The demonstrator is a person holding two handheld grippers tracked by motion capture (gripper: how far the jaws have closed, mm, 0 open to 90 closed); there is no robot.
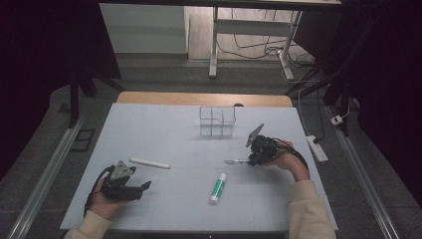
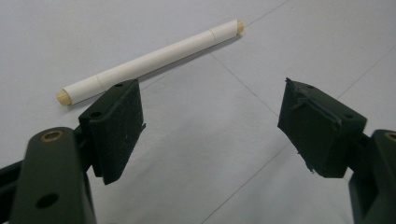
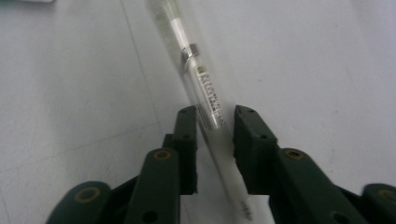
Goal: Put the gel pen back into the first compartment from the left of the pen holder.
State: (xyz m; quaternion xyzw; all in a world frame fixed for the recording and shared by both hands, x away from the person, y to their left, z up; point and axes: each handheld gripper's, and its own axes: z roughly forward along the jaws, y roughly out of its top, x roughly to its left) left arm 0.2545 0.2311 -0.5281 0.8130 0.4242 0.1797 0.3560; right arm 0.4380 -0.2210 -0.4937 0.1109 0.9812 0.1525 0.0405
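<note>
Holding a gripper in each hand at the pale table [image 1: 164,134], I have my right gripper [image 1: 247,161] down over a clear pen [image 3: 205,88] that lies flat on the surface. Its two black jaws stand one on each side of the pen's barrel, narrowed around it, but a thin strip of table shows between each pad and the barrel, so the pen sits between them and is not pinched. From that gripper the pen runs away ahead of the jaws, its clip partway along and its far end blurred; its near end reaches back under the jaws toward my hand. Nothing lies across it or blocks either pad. My left gripper [image 2: 212,126] rests low by the near edge of the table with its jaws spread wide and nothing between them. Just beyond its left pad lies a white stick [image 2: 149,60] with tan ends, slanting away to the right, apart from the pad as far as I can tell. Between my two grippers, nearer to me than the pen, a green and white tube [image 1: 217,188] lies on the table, well apart from both. Farther off, beyond my right gripper, a clear divided holder [image 1: 217,121] stands upright near the table's far edge.
</note>
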